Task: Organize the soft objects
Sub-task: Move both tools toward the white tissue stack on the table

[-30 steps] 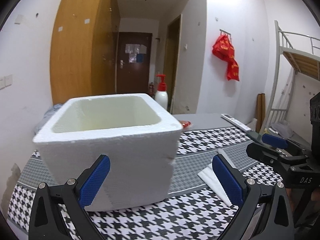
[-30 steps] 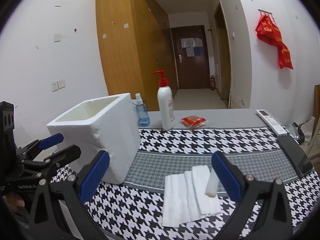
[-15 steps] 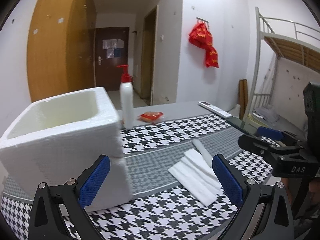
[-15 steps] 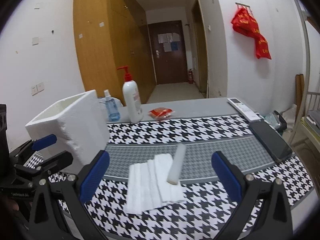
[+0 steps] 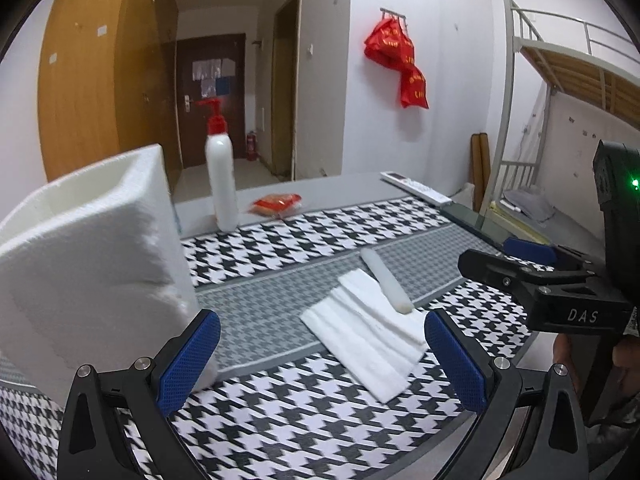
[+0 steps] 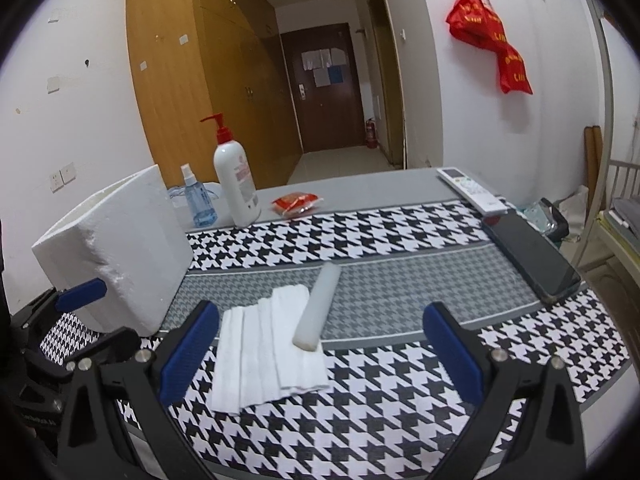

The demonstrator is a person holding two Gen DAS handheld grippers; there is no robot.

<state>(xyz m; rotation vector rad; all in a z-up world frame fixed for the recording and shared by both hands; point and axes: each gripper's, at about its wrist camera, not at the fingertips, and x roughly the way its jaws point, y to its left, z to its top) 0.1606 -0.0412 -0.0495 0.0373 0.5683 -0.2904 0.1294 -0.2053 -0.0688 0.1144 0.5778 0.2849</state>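
A folded white cloth point(image 6: 266, 344) point(image 5: 366, 334) lies on the houndstooth table cover, and a white soft roll point(image 6: 318, 306) point(image 5: 385, 280) rests across its far right corner. A white foam box point(image 6: 116, 256) point(image 5: 84, 268) stands at the left with its top open. My right gripper point(image 6: 320, 352) hovers open just in front of the cloth and roll, nothing between its fingers. My left gripper point(image 5: 320, 356) is open too, near the box's right corner, with the cloth ahead of it. Each gripper shows at the edge of the other's view.
At the back stand a white pump bottle point(image 6: 236, 184), a blue spray bottle point(image 6: 198, 200) and a red packet point(image 6: 298, 204). A remote point(image 6: 472, 192) and a dark phone point(image 6: 532, 260) lie along the right edge. A bunk bed frame point(image 5: 560, 80) rises at the right.
Both views have swung rightward: the foam box slid to the left edge and the cloth with the roll came to the middle. Both grippers stayed open and empty.
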